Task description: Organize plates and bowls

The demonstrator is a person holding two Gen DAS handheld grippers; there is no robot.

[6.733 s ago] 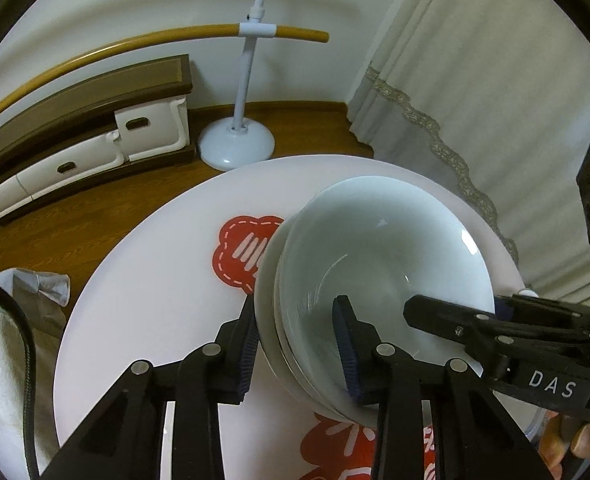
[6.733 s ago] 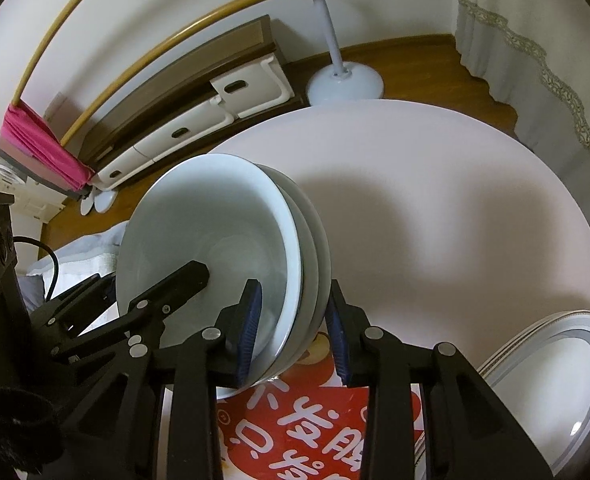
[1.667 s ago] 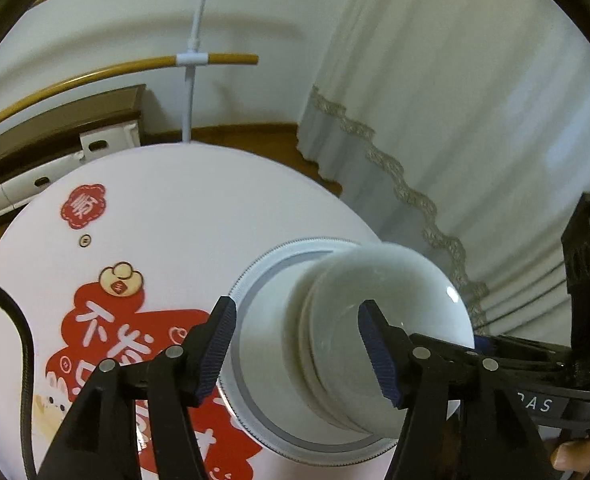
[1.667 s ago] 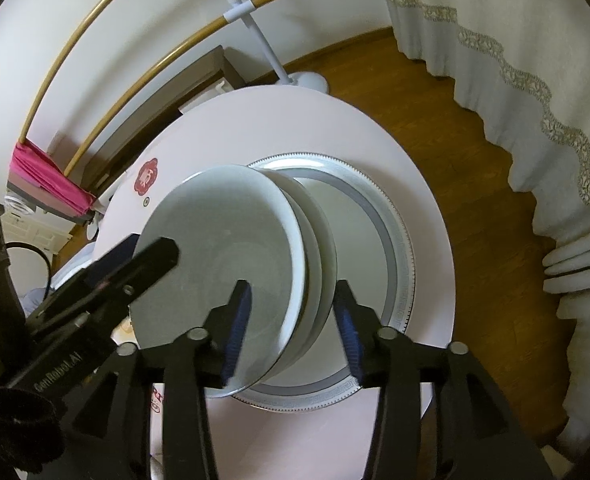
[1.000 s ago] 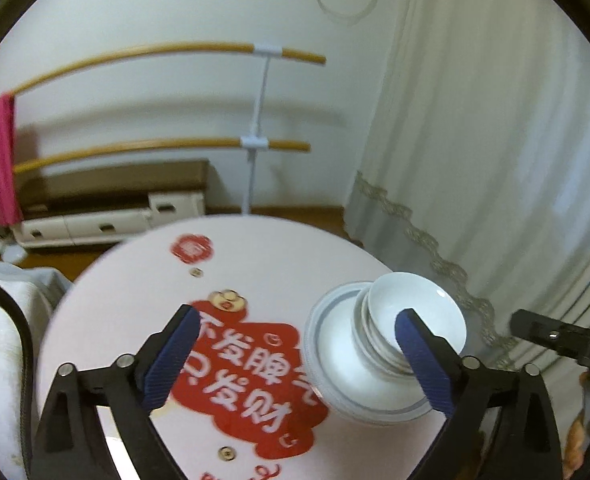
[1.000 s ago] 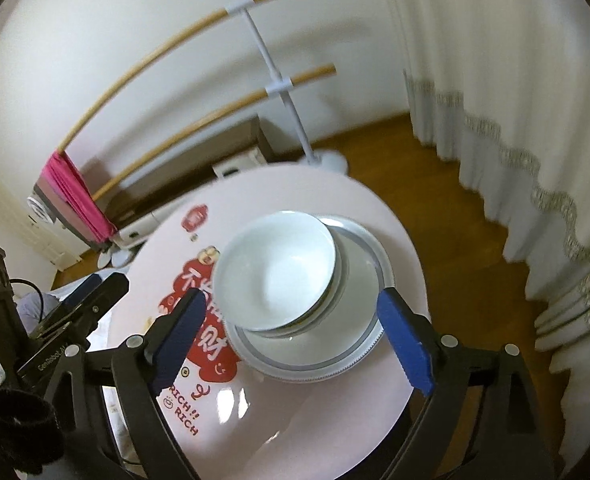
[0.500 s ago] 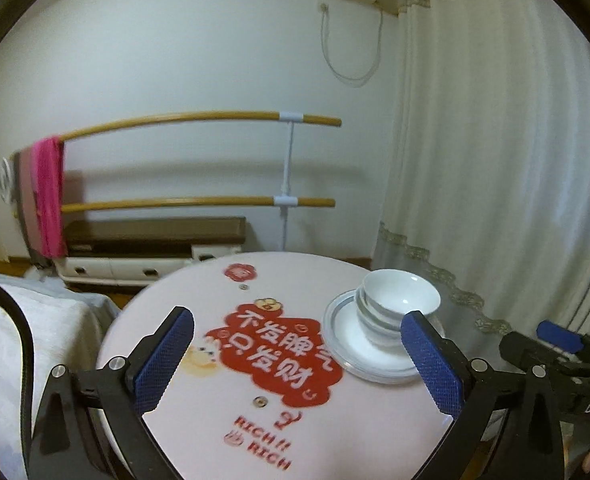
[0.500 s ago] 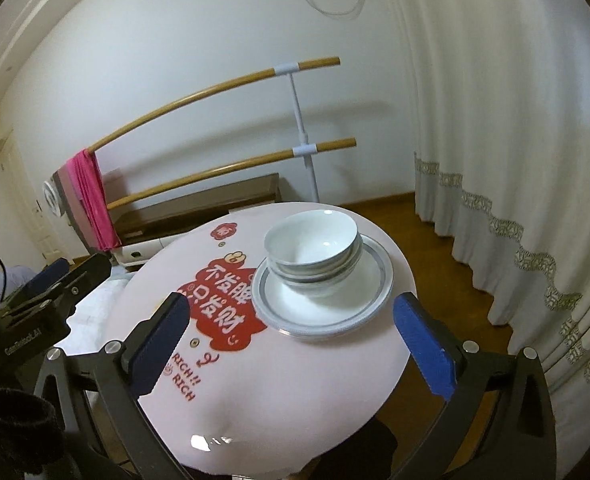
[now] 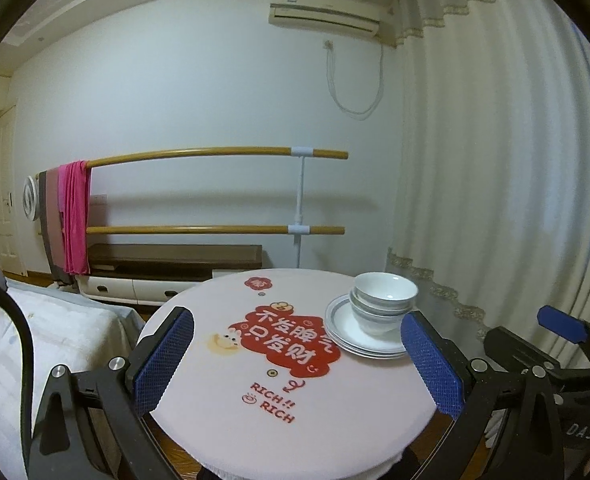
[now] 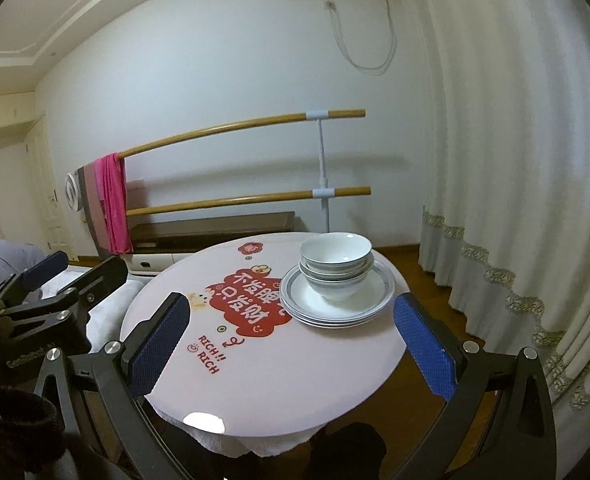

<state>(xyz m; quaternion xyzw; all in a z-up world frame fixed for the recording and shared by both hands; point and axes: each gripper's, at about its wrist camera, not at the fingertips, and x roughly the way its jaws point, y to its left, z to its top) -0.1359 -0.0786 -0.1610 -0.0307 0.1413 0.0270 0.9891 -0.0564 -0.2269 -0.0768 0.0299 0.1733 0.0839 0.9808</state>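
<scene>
A stack of white bowls (image 9: pixel 383 303) (image 10: pixel 335 266) sits on a stack of grey-rimmed white plates (image 9: pixel 349 334) (image 10: pixel 369 300) at the far right of the round pink table (image 9: pixel 231 412) (image 10: pixel 279 380). My left gripper (image 9: pixel 297 356) is open wide, back from the table's near edge, with nothing between its blue pads. My right gripper (image 10: pixel 291 340) is likewise open wide and empty, held back from the table. Each gripper also shows at the edge of the other's view, the right gripper (image 9: pixel 559 330) at the right and the left gripper (image 10: pixel 47 268) at the left.
A red printed decal (image 9: pixel 287 338) covers the table's middle. A bed (image 9: pixel 55 332) lies left of the table. White curtains (image 10: pixel 515 200) hang close on the right. A wooden double-rail rack (image 9: pixel 215 192) with a pink cloth and a low cabinet stand against the far wall.
Both grippers let go of the bowl stack on the plates, opened wide and pulled back and up from the table. The table now looks small and far, and the whole room shows.
</scene>
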